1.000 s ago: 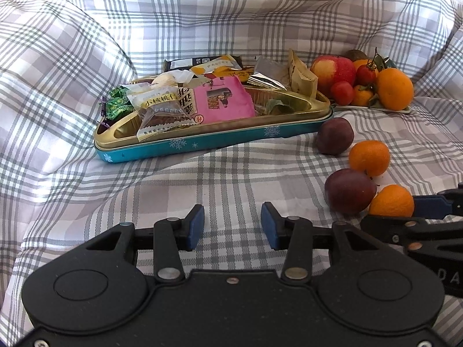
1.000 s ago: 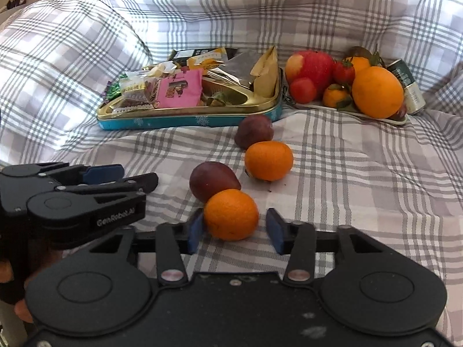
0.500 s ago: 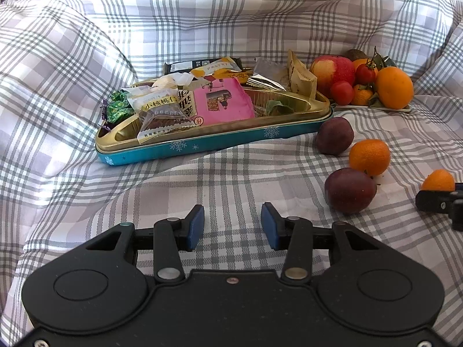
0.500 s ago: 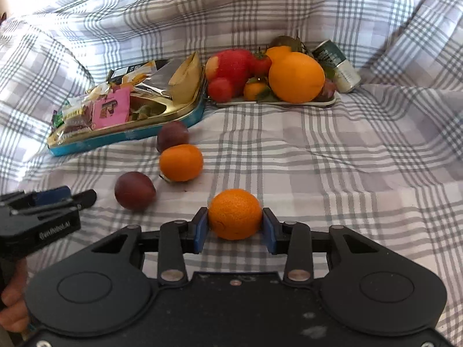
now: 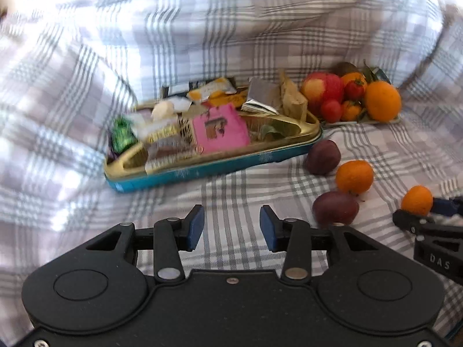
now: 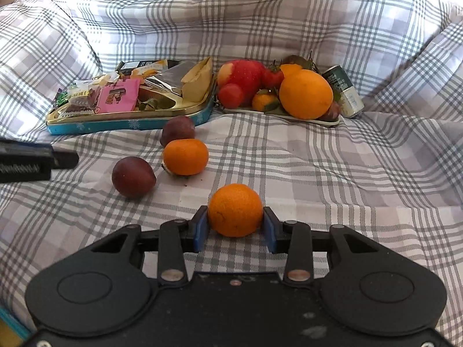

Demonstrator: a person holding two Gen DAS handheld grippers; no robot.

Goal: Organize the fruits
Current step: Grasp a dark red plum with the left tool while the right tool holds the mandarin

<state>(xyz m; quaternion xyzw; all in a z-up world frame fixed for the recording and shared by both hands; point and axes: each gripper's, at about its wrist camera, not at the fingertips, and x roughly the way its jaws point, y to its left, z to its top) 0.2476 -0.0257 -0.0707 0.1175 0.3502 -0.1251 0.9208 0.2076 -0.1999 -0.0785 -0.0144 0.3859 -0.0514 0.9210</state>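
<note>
Across the left wrist view, the left claw [image 5: 231, 228] hangs over the checked cloth [image 5: 231, 190], its jaws closing with only cloth between them. Far of it lies a blue-and-gold tin [image 5: 214, 159] heaped with snack packets. A fruit plate [image 5: 361, 120] sits at the tin's right end. Two dark plums [image 5: 322, 153] [image 5: 335, 206] and a loose mandarin [image 5: 354, 176] lie on the cloth to the right. Further right, the right claw [image 5: 422, 211] grips a small mandarin [image 5: 416, 199].

Through the right wrist view, the right claw [image 6: 235, 225] is clamped on that small mandarin [image 6: 235, 209], both pads pressing its sides. Left and far are the plums [image 6: 133, 176] [image 6: 178, 127] and the loose mandarin [image 6: 185, 156]. The plate [image 6: 318, 121] bears a large orange [image 6: 305, 94], a red apple [image 6: 246, 76] and tomatoes, with a can [image 6: 344, 92] just beside it.
</note>
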